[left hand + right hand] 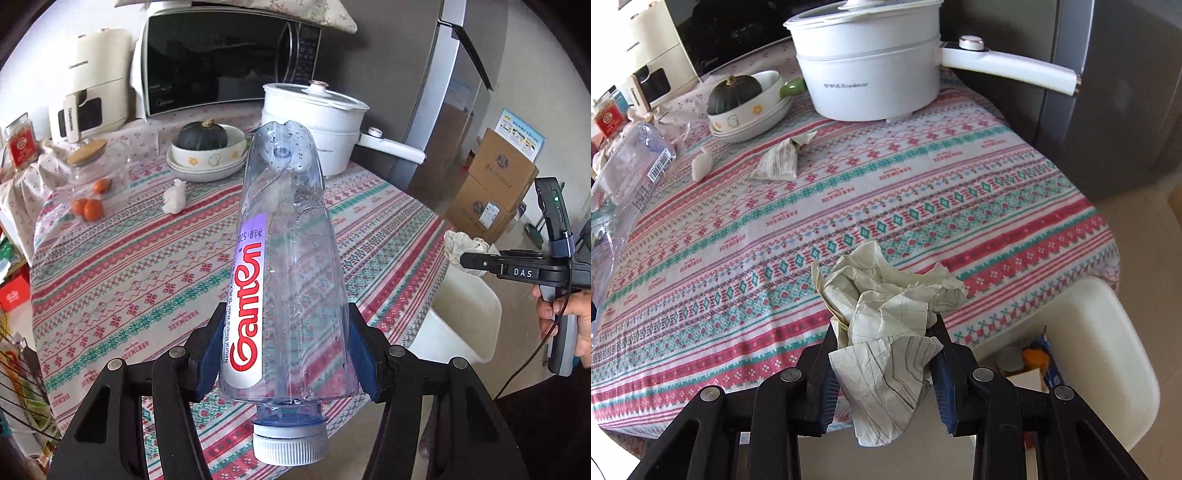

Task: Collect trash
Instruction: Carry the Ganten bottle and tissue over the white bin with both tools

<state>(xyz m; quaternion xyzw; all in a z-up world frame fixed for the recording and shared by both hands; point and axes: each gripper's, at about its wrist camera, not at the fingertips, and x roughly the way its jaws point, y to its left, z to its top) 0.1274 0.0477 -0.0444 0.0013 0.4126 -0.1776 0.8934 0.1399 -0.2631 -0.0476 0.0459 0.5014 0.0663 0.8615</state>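
Left gripper [282, 354] clamped on a crushed clear bottle [284, 266], cap toward the camera, raised over the bench [129, 266]; right gripper [884, 373] clamped on crumpled paper [886, 314] above the bench edge; a folded wrapper [779, 162] lies on the cloth at 11 o'clock from that paper, near the white pot [871, 74]; the bottle's far end is hard to make out.

The counter's cloth [923, 177] is striped in red, teal and white with diamonds and snowflakes. The clear bottle [291, 266] has a red-lettered white label and white cap. The crumpled paper [886, 314] is off-white with grey lines. The pot [875, 74] is white, the squash [735, 92] dark green.
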